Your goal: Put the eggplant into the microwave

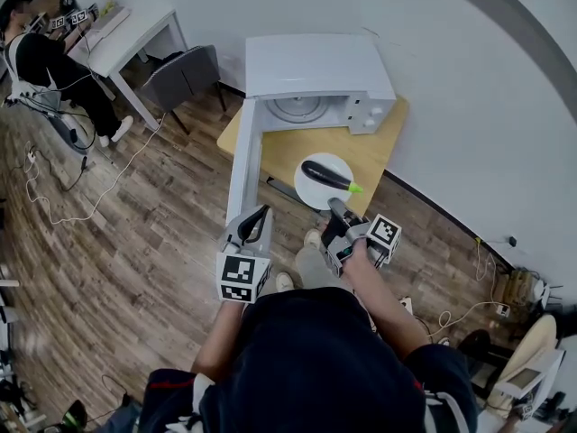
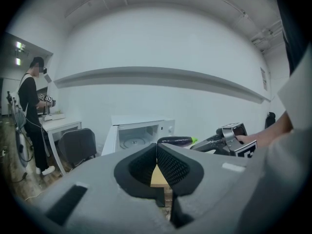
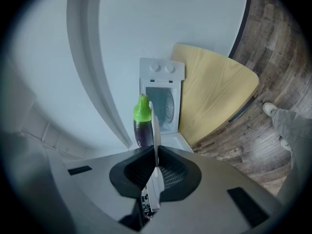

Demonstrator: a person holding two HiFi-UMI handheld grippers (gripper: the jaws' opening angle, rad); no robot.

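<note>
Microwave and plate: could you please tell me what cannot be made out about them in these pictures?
Head view: the microwave hides its own inside under its top; only the turntable shows.
Right gripper view: the plate is held edge-on by the right gripper, so its face is hidden.
Every view: the markings on the knobs are too small to read.

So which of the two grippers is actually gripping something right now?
The right gripper: it is shut on the rim of the white plate that carries the eggplant. The left gripper has its jaws together on nothing.
</note>
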